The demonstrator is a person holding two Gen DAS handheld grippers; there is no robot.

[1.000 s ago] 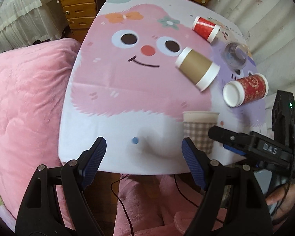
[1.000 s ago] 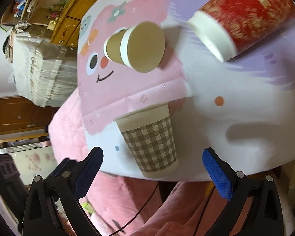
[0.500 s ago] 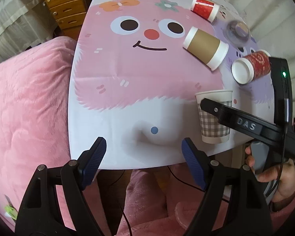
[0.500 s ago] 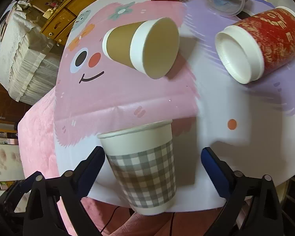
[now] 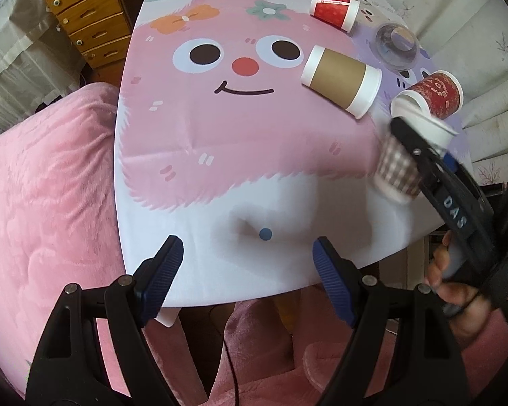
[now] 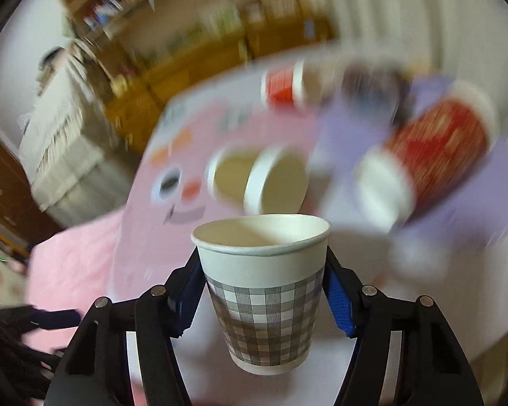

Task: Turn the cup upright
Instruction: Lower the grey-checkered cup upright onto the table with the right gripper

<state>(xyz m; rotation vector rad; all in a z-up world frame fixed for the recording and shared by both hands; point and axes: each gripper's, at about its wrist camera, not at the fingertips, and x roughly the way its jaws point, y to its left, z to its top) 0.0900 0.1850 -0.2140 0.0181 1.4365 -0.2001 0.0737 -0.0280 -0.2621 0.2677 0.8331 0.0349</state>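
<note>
Moved: our right gripper (image 6: 264,291) now clamps the checked cup (image 6: 266,291), lifted off the table (image 5: 193,223).
Cup: rim up between both pads.
Left gripper (image 5: 247,264): jaws apart, holding nothing.

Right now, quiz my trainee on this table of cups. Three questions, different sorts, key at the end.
1. True or false: the right tool is shut on the checked cup.
2. Multiple choice: the brown cup is A) upright, B) lying on its side, C) stacked in another cup.
3. Fill in: the left tool is ____, gripping nothing, above the near edge of the table.

Key: 1 true; 2 B; 3 open.
</note>
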